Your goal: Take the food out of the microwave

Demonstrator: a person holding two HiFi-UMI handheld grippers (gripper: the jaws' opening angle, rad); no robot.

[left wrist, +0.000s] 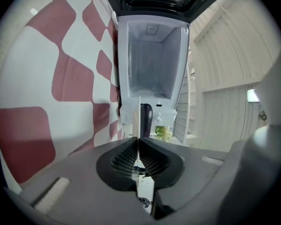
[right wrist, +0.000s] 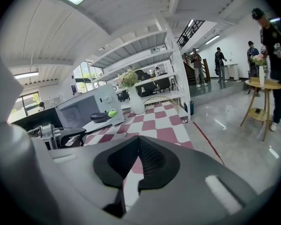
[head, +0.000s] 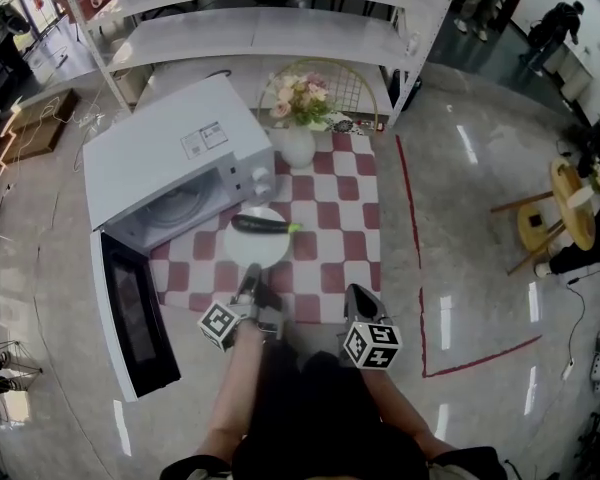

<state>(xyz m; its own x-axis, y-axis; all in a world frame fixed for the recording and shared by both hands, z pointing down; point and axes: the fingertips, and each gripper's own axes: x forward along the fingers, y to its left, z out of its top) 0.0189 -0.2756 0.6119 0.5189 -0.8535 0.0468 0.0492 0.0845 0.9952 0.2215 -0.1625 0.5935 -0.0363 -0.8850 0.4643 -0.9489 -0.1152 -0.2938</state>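
White round plate (head: 261, 254), one, carrying one dark purple eggplant (head: 263, 225), pinched by left gripper (head: 250, 287); right gripper (head: 356, 294) closed, empty.

eggplant (head: 265, 225) on plate (head: 255, 254), microwave (head: 170, 153) left

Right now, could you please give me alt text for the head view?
The left gripper holds a white plate with an eggplant over a checked cloth, beside the open microwave. The right gripper is shut and empty.
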